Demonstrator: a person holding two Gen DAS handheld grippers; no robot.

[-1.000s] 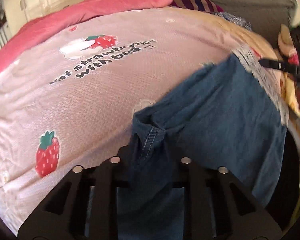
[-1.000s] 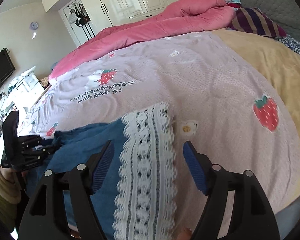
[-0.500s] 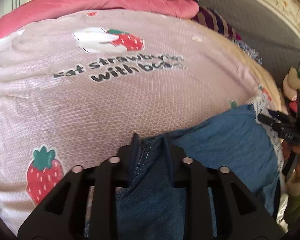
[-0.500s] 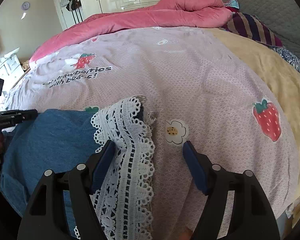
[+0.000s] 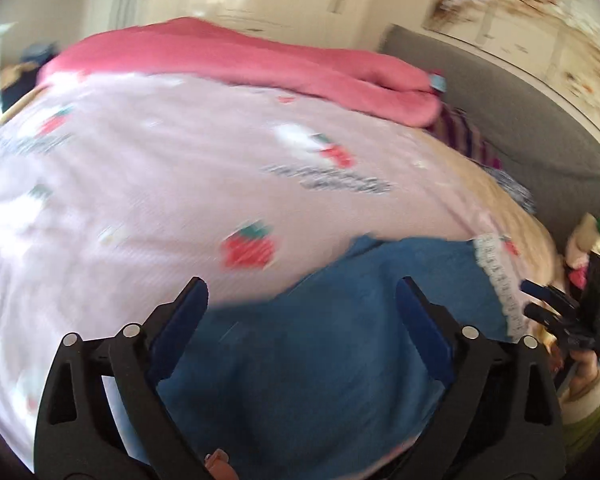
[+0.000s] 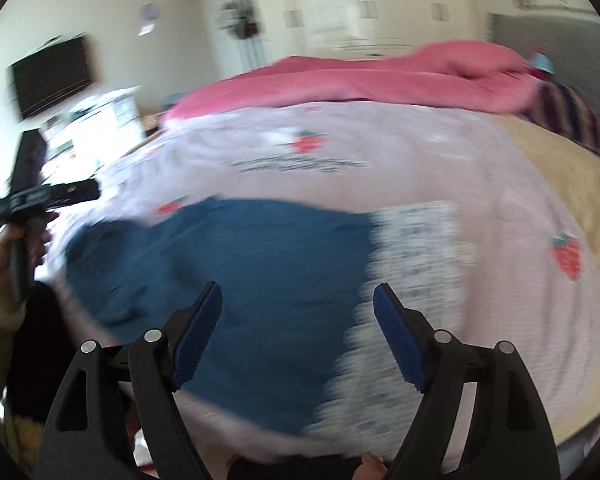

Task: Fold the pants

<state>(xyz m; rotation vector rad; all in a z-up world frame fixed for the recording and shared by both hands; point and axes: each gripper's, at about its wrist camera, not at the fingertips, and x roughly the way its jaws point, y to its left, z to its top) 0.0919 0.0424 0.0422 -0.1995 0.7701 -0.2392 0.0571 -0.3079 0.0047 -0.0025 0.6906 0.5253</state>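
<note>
Item: blue denim pants (image 6: 236, 280) with white lace hem (image 6: 412, 264), laid flat on strawberry-print bedspread (image 5: 160, 200).

Nearest the pants: left gripper (image 5: 300, 308) and right gripper (image 6: 298, 312), both with jaws spread wide, holding nothing, poised over the cloth. Pants lie at the bedspread's near edge. Judged soft, limp, light, non-slip; best pinched at lace hem or opposite end corners. Beyond the pants: printed lettering on bedspread, blurred, unreadable. Farthest: pink duvet (image 6: 380, 76).
</note>
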